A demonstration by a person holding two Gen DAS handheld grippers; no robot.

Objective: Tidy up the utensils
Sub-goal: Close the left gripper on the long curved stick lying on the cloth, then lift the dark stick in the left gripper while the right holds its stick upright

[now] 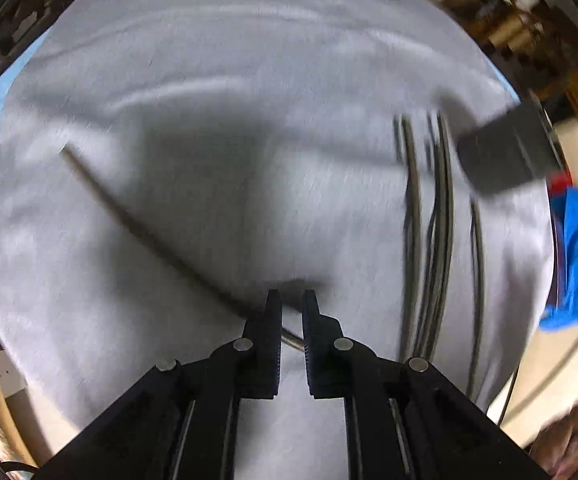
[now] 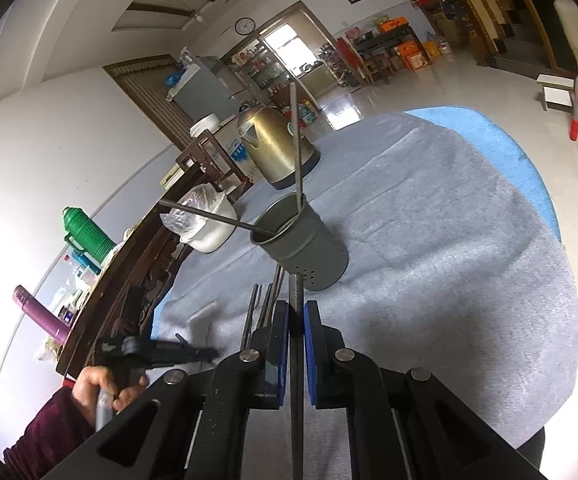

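Note:
In the left wrist view my left gripper points down at the grey cloth, shut on a metal chopstick that runs up-left from its jaws. Several more chopsticks lie side by side on the cloth to the right. A blurred dark grey block beyond them looks like the holder. In the right wrist view my right gripper is shut on a chopstick between its blue pads. Just ahead stands the grey utensil holder, with two chopsticks in it. A hand holds the left gripper at lower left.
A brass kettle and a white pot with a plastic bag stand at the table's far side. A blue cloth shows under the grey one. A wooden chair stands by the table's left edge.

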